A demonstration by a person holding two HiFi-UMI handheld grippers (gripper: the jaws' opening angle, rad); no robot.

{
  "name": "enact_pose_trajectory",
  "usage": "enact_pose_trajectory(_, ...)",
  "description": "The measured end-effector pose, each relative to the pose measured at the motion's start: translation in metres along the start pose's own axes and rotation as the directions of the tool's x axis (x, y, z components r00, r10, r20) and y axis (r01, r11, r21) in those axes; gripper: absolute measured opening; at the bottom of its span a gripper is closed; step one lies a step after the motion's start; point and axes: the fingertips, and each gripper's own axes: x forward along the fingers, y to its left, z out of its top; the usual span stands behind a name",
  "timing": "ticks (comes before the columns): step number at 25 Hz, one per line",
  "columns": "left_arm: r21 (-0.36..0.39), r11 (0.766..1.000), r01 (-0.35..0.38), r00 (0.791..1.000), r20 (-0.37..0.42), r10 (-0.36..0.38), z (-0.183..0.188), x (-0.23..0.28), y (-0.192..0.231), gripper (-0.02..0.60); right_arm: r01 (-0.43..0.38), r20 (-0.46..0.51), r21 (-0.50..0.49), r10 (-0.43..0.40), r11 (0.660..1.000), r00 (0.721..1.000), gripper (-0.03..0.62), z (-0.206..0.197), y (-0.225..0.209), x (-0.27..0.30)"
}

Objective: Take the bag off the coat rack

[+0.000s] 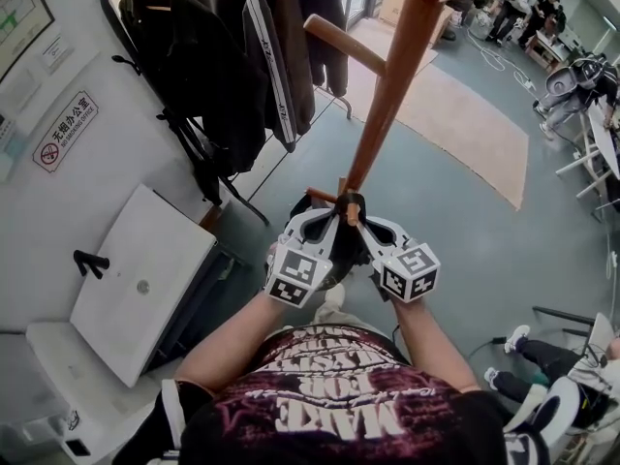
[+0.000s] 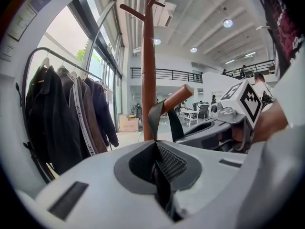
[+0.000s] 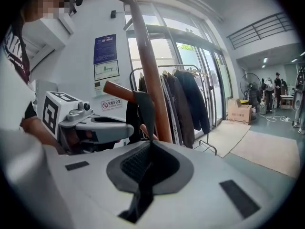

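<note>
A brown wooden coat rack (image 1: 389,93) rises in front of me, with a low peg (image 2: 177,98) slanting off its pole. A dark bag strap (image 2: 159,116) loops over that peg. My left gripper (image 1: 334,213) is shut on one side of the strap, which runs down between its pads (image 2: 167,163). My right gripper (image 1: 361,215) is shut on the other side of the strap (image 3: 143,109), just below the peg (image 3: 119,90). Both grippers meet at the pole, tips almost touching. The black bag (image 1: 345,250) hangs beneath them, mostly hidden.
A clothes rail with dark jackets (image 1: 232,56) stands left of the coat rack. A white table top (image 1: 145,279) lies at the lower left. A beige mat (image 1: 465,114) covers the floor beyond. People sit at the far right (image 1: 542,366).
</note>
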Motion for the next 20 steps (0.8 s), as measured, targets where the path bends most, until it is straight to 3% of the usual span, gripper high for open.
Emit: enact_pose_trajectory(20,0.037,0.999,0.031,0.99,0.139,-0.036,0.077,-0.085,-0.021,0.008,-0.015,0.147,-0.057,0.023,0.998,0.989,0.009,0.067,0.067,-0.061)
